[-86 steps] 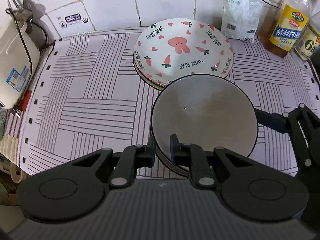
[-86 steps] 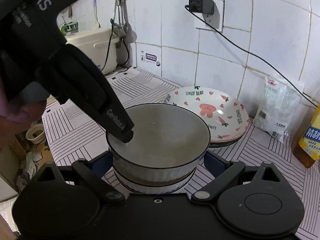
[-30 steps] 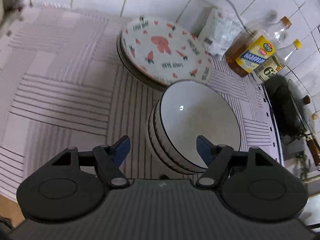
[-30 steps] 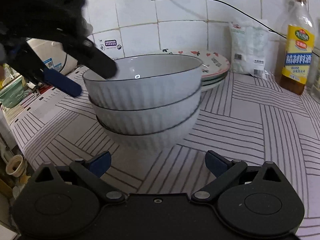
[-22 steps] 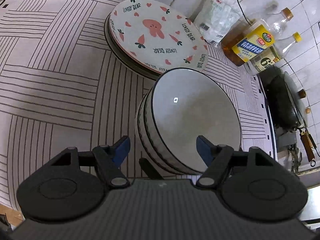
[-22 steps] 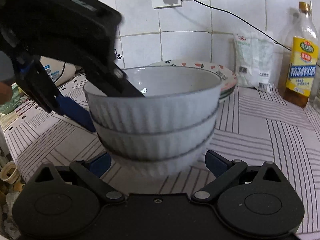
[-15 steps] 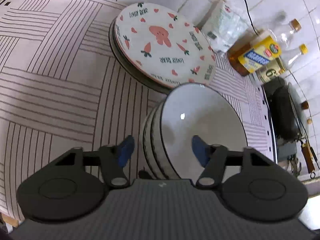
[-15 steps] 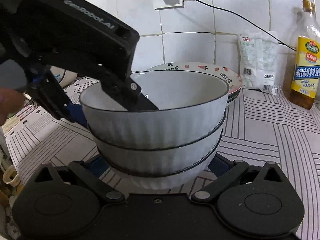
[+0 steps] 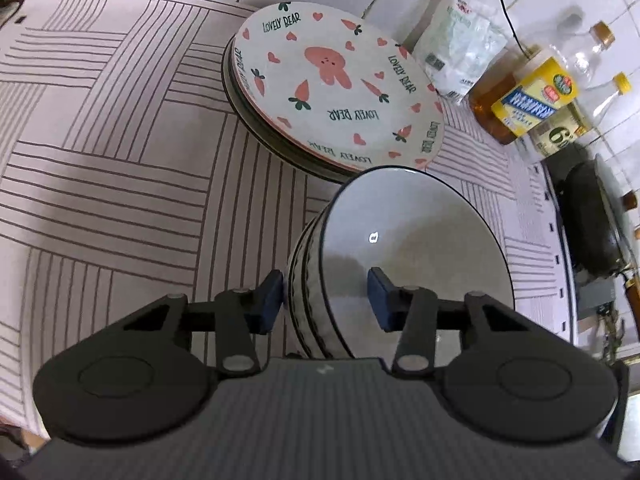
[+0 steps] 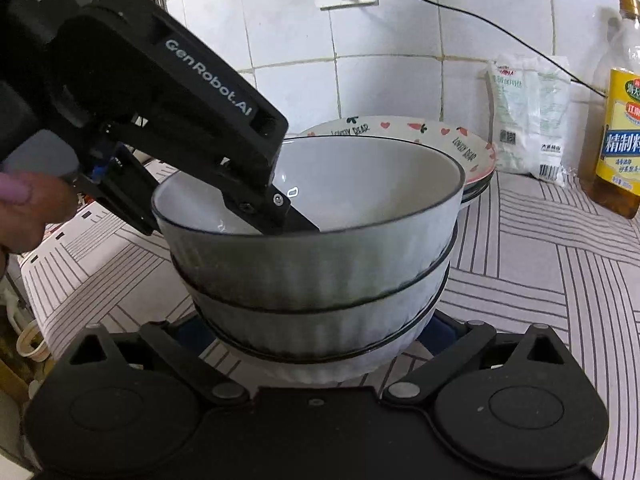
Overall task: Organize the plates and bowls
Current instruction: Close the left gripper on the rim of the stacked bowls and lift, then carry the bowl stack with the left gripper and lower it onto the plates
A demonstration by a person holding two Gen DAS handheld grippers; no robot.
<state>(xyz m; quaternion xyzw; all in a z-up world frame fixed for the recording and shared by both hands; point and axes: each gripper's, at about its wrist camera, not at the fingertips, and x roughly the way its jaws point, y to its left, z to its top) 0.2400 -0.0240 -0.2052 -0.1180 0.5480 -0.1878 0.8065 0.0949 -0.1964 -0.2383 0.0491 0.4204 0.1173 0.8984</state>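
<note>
Low in the left wrist view, the left gripper (image 9: 325,295) straddles the near wall of the stack of white ribbed ceramic bowls with dark rims (image 9: 400,264): one blue pad sits outside the wall, one inside, and both look a little apart from the wall, so it is spread rather than pinching. In the right wrist view, the right gripper (image 10: 316,330) reaches round the base of the same stack (image 10: 316,280), its fingertips mostly hidden behind it; they look spread wide. The stack sits centre frame on the striped pale mat (image 9: 100,168), mouths upward, its axis upright. Three glazed bowls are probably heavy, stiff, slippery and chip-prone, so a rim pinch plus support low on the sides looks wisest. Beyond, toward the upper centre, lies the pile of rabbit-and-carrot printed plates (image 9: 332,84), flat, just behind the bowls.
</note>
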